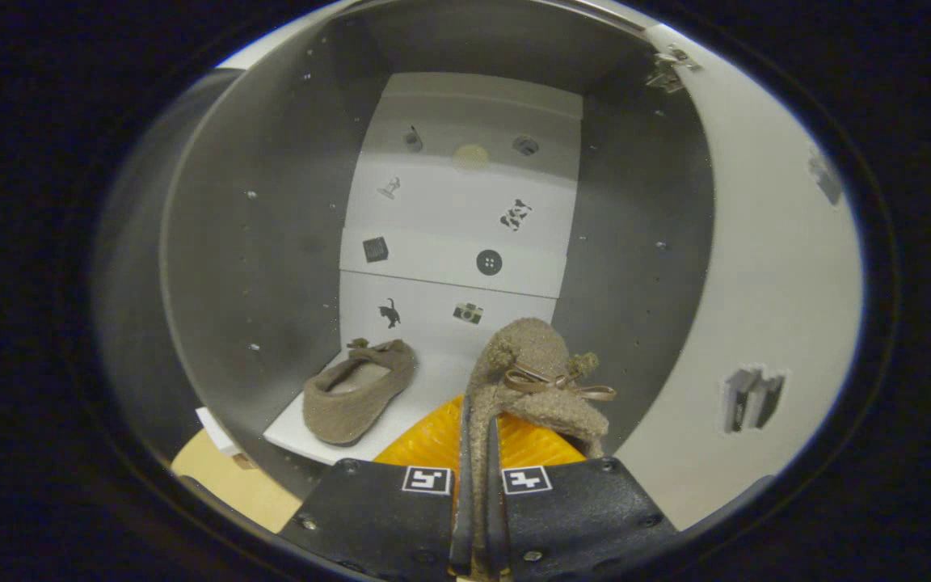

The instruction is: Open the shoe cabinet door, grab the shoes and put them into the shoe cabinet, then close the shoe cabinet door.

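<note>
We look straight into the open shoe cabinet, its grey side walls curving away to either side and its door swung out on the right, with a hinge near the door's upper corner.

Our gripper is almost fully closed, and both fingers press on the heel edge of a fuzzy tan shoe, which stands up between them and rises just ahead of the fingertips. The thin strip of fuzzy fabric fills the narrow gap between the two fingers. A small ribbon bow with two little pompoms sits on the shoe's front, which points away from us toward the cabinet's right wall. We see this shoe in front of the cabinet's lower right area; whether it touches the shelf we cannot tell.

The second shoe of the pair lies on the white shelf at the bottom of the cabinet, to the left of the gripper and a little beyond it, near the left wall, with its opening facing up and its toe toward the back.

The white back panel carries several small dark stickers.
</note>
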`<move>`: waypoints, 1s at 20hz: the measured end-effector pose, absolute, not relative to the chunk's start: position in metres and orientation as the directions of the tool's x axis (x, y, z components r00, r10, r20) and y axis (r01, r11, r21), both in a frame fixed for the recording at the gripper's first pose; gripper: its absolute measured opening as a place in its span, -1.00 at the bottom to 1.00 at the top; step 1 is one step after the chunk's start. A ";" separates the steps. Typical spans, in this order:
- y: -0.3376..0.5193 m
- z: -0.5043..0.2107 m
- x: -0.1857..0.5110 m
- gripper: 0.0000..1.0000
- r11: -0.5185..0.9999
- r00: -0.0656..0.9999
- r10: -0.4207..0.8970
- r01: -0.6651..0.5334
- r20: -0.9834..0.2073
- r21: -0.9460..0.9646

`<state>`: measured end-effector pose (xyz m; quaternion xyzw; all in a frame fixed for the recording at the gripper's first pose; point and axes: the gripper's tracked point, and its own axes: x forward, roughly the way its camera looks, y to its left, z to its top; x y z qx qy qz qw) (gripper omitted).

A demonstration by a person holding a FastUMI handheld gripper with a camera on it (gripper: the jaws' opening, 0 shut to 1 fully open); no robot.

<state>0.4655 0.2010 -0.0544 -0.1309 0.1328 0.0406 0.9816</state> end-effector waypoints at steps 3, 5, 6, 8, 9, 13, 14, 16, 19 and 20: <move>0.211 -0.074 0.508 -0.80 0.931 0.958 0.065 -0.160 -0.280 -0.329; 0.216 -0.090 0.528 -0.80 0.917 0.950 0.056 -0.172 -0.308 -0.361; 0.216 -0.096 0.537 -0.80 0.910 0.950 0.040 -0.162 -0.308 -0.381; 0.213 -0.103 0.555 -0.80 0.896 0.958 0.004 -0.131 -0.288 -0.425; 0.212 -0.107 0.565 -0.80 0.883 0.960 -0.009 -0.124 -0.280 -0.453; 0.218 -0.126 0.580 -0.74 0.895 0.947 0.022 -0.162 -0.321 -0.415; 0.221 -0.130 0.581 -0.74 0.906 0.944 0.031 -0.166 -0.329 -0.390; 0.221 -0.131 0.581 -0.72 0.920 0.943 0.034 -0.159 -0.332 -0.357; 0.220 -0.131 0.579 -0.65 0.934 0.939 0.038 -0.155 -0.340 -0.323; 0.220 -0.130 0.577 -0.58 0.937 0.941 0.039 -0.151 -0.337 -0.315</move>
